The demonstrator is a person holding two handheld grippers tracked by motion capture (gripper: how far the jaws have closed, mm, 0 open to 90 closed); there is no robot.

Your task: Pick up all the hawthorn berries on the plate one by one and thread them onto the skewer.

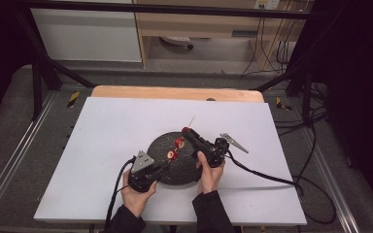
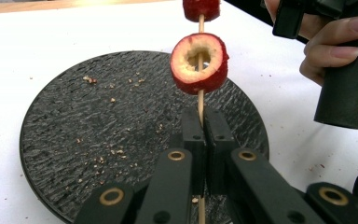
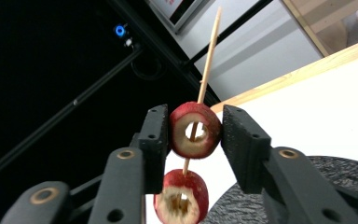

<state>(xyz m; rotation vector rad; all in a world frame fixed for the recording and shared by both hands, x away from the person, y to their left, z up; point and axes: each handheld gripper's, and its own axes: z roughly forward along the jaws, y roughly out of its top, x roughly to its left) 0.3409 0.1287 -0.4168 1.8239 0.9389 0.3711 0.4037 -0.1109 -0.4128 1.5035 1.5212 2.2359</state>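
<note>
A thin wooden skewer (image 1: 193, 119) slants up over a round black plate (image 1: 161, 144) and carries three red hollow fruit rings. My left gripper (image 2: 204, 115) is shut on the skewer's (image 2: 200, 100) lower end, just below the nearest ring (image 2: 198, 63). The top ring (image 3: 195, 129) sits between the pads of my right gripper (image 3: 196, 127); one pad rests against it and a hairline gap shows at the other. Below it hangs the middle ring (image 3: 181, 196). In the high view the right gripper (image 1: 185, 130) reaches in from the right and the left gripper (image 1: 164, 164) from the lower left.
Crumbs lie scattered on the plate (image 2: 98, 121). The plate sits mid-way on a white mat (image 1: 102, 145) over a wooden table (image 1: 175, 92). Black cables (image 1: 272, 177) trail off to the right across the mat. A dark frame stands around the table.
</note>
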